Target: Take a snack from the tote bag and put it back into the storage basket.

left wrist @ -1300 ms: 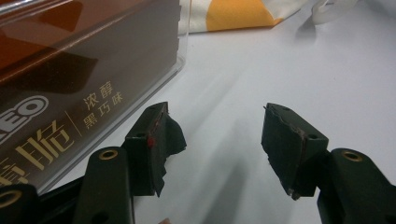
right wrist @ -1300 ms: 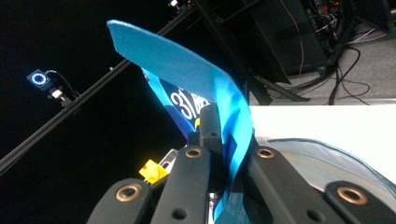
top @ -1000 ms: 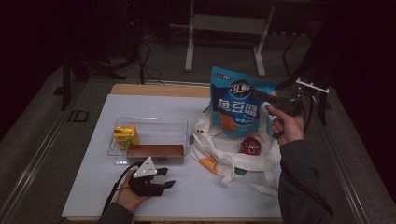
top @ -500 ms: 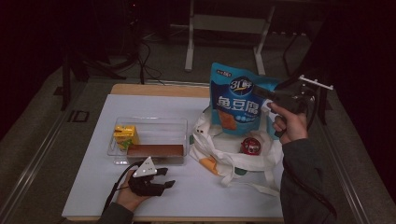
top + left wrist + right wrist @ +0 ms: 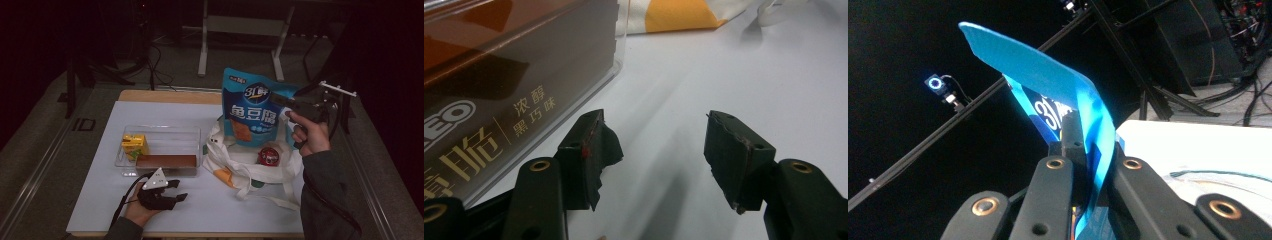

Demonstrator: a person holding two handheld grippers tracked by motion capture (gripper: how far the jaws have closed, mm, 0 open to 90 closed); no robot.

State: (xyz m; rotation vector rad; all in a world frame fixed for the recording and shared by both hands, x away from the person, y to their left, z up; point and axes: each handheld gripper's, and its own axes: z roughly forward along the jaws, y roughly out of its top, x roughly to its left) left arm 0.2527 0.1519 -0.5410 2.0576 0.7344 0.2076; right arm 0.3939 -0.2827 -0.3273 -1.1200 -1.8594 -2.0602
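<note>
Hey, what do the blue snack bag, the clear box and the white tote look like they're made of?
Blue snack bag: likely glossy plastic film; in the right gripper view its thin pinched edge curls over.
Clear box: probably rigid transparent plastic, since its contents show through.
White tote: apparently matte fabric, lying slumped and creased.

Dark lab — tracking camera (image 5: 935,83) on rails, loose cables (image 5: 155,65).

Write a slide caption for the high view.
Right tongs hold a blue snack bag upright over a white tote; left tongs rest open by a clear bin.
</note>
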